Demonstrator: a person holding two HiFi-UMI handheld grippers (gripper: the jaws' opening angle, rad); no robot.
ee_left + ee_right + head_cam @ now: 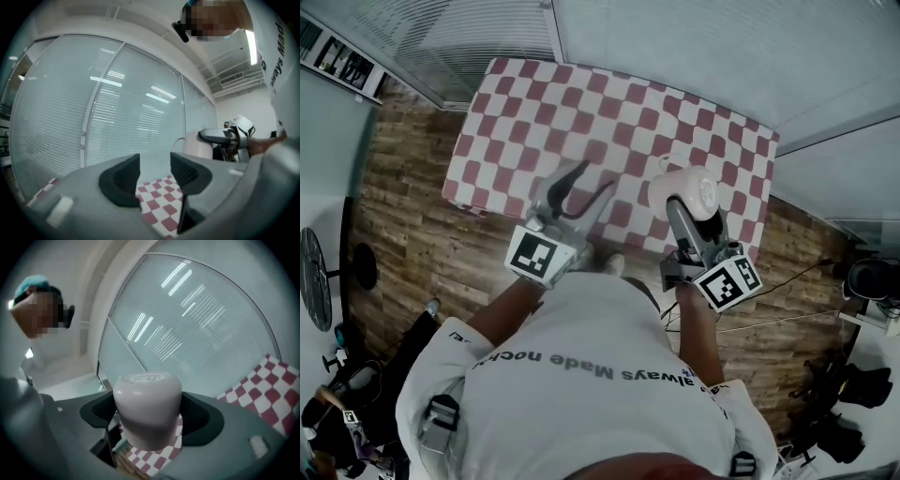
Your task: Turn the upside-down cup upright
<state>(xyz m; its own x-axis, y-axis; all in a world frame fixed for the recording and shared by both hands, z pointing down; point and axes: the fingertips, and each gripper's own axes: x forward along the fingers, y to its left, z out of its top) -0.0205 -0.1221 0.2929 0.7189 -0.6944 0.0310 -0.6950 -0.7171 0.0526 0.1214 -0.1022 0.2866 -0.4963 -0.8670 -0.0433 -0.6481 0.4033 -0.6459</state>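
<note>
A pale pink cup (pixel 670 185) hangs above the near right part of the red-and-white checked table (pixel 581 103), with my right gripper (pixel 689 208) shut on its sides. In the right gripper view the cup (pixel 147 399) fills the gap between the dark pads (pixel 202 417), its printed base facing the top of that picture. My left gripper (pixel 593 178) hovers over the table's near edge, left of the cup, open and empty. The left gripper view shows its jaws (pixel 155 174) parted, and to the right the cup (pixel 197 145) and its handle, gripped by the right gripper (pixel 220 136).
Glass walls with blinds (pixel 487 28) surround the table's far side. Wooden floor (pixel 403 225) lies around the table. A fan (pixel 314 281) stands at the left, and cables and dark gear (pixel 853 394) lie on the floor at the right.
</note>
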